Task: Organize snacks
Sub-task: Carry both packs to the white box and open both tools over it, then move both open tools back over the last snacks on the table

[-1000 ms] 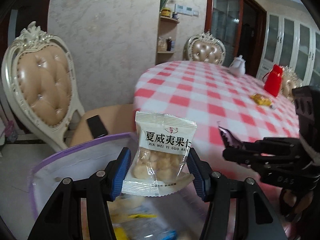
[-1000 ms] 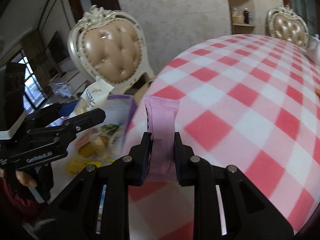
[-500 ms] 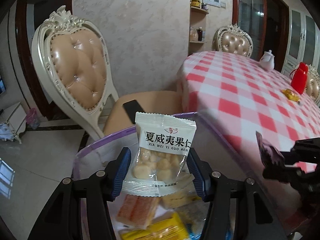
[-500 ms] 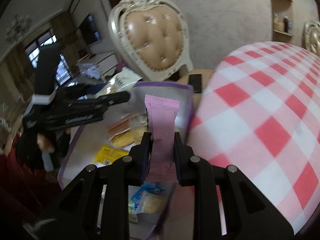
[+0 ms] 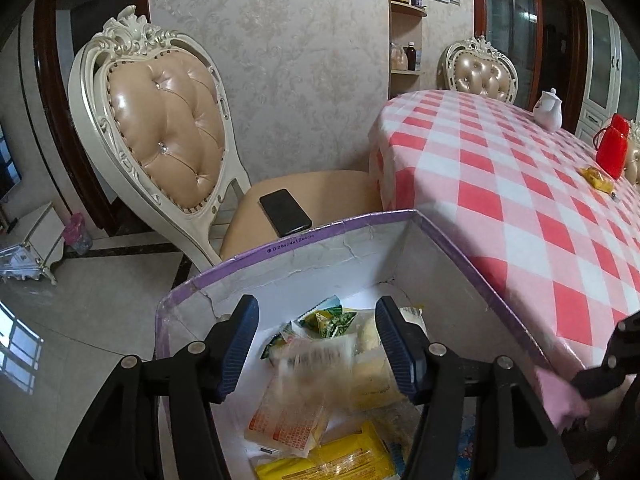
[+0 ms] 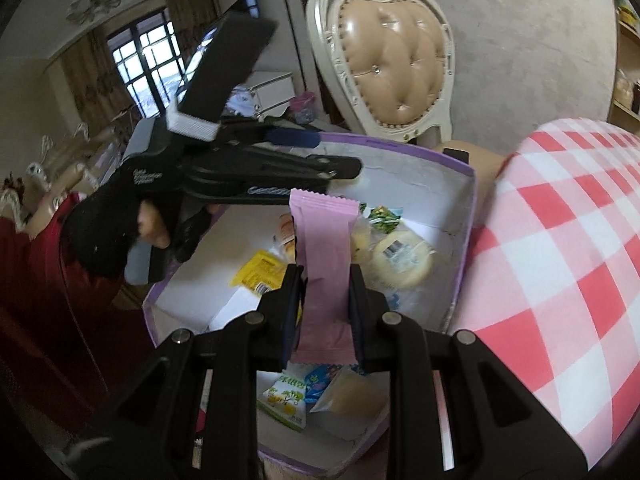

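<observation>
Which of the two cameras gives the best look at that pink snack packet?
The right wrist view: the pink snack packet stands upright, nearly whole, between the right gripper fingers, above the purple-rimmed box. The left wrist view catches only a blurred pink corner at its right edge.

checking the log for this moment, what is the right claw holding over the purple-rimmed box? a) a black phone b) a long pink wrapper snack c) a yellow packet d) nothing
b: in the right wrist view the right claw is shut on a long pink wrapper snack, upright above the open purple-rimmed white box of snacks.
</observation>
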{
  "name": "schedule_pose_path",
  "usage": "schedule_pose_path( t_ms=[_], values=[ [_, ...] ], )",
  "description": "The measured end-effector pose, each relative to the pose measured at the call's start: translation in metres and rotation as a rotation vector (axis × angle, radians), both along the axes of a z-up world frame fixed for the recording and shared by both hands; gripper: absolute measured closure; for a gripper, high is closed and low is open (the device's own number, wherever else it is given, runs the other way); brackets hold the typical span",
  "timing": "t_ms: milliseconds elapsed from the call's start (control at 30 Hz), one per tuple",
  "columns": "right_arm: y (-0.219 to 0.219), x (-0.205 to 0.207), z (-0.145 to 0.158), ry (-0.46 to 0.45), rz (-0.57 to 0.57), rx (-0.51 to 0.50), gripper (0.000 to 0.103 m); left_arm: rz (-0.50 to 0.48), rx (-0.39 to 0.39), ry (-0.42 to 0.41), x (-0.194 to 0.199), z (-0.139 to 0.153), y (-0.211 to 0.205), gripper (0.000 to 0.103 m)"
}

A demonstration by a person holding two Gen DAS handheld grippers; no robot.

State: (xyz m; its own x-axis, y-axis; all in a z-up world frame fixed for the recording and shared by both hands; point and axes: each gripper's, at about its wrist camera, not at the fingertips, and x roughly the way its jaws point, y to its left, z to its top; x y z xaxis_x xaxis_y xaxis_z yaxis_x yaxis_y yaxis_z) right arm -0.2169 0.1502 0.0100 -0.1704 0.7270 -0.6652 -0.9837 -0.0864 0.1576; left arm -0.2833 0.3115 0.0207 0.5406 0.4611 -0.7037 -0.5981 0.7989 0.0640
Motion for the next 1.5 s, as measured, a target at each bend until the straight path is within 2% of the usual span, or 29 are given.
schedule_pose_path(
  t_ms=[100, 167, 233, 433, 533, 667, 767, 833, 867, 900, 967, 1100, 1233, 1300, 1400, 1500],
  values=[
    [0.0, -0.001, 0.002, -0.003, 0.01, 0.006, 0.07, 0.019, 0.004, 0.004, 0.001, 0.001, 0.0, 0.037],
    [-0.003, 0.002, 0.005, 0.007, -0.002, 0.018, 0.06, 0.02, 0.01, 0.01, 0.003, 0.001, -0.002, 0.027],
    [-0.008, 0.01, 0.009, 0.021, -0.028, 0.028, 0.043, 0.02, 0.016, 0.016, 0.007, 0.0, -0.005, 0.026],
    [-0.034, 0.046, 0.022, 0.001, -0.134, 0.062, 0.034, -0.048, 0.011, 0.021, 0.043, 0.006, -0.029, 0.024],
    [-0.062, 0.08, 0.026, 0.0, -0.242, 0.073, 0.029, -0.119, -0.036, -0.002, 0.08, 0.012, -0.051, 0.02],
    [-0.11, 0.139, 0.024, 0.035, -0.457, 0.071, 0.027, -0.258, -0.15, -0.056, 0.155, 0.026, -0.095, 0.02],
    [-0.153, 0.181, 0.028, 0.06, -0.657, 0.093, 0.027, -0.363, -0.172, -0.141, 0.215, 0.039, -0.14, 0.019],
    [-0.191, 0.21, 0.032, 0.074, -0.831, 0.119, 0.025, -0.418, -0.192, -0.171, 0.253, 0.042, -0.168, 0.019],
    [-0.204, 0.221, 0.034, 0.066, -0.901, 0.123, 0.025, -0.438, -0.222, -0.185, 0.276, 0.041, -0.181, 0.019],
    [-0.226, 0.235, 0.035, 0.053, -1.019, 0.121, 0.025, -0.458, -0.259, -0.196, 0.296, 0.039, -0.194, 0.019],
    [-0.256, 0.255, 0.035, 0.071, -1.161, 0.12, 0.025, -0.48, -0.324, -0.22, 0.332, 0.036, -0.215, 0.019],
    [-0.312, 0.28, 0.032, 0.113, -1.359, 0.132, 0.025, -0.485, -0.405, -0.257, 0.39, 0.029, -0.245, 0.019],
    [-0.345, 0.298, 0.024, 0.081, -1.455, 0.095, 0.025, -0.515, -0.408, -0.26, 0.424, 0.023, -0.255, 0.019],
    [-0.348, 0.316, 0.015, 0.089, -1.463, 0.053, 0.025, -0.544, -0.4, -0.267, 0.431, 0.02, -0.257, 0.019],
    [-0.345, 0.351, 0.01, 0.034, -1.467, -0.025, 0.025, -0.584, -0.375, -0.264, 0.436, 0.015, -0.256, 0.019],
    [-0.339, 0.383, 0.006, 0.044, -1.472, -0.031, 0.025, -0.575, -0.453, -0.273, 0.439, 0.01, -0.246, 0.019]
  ],
)
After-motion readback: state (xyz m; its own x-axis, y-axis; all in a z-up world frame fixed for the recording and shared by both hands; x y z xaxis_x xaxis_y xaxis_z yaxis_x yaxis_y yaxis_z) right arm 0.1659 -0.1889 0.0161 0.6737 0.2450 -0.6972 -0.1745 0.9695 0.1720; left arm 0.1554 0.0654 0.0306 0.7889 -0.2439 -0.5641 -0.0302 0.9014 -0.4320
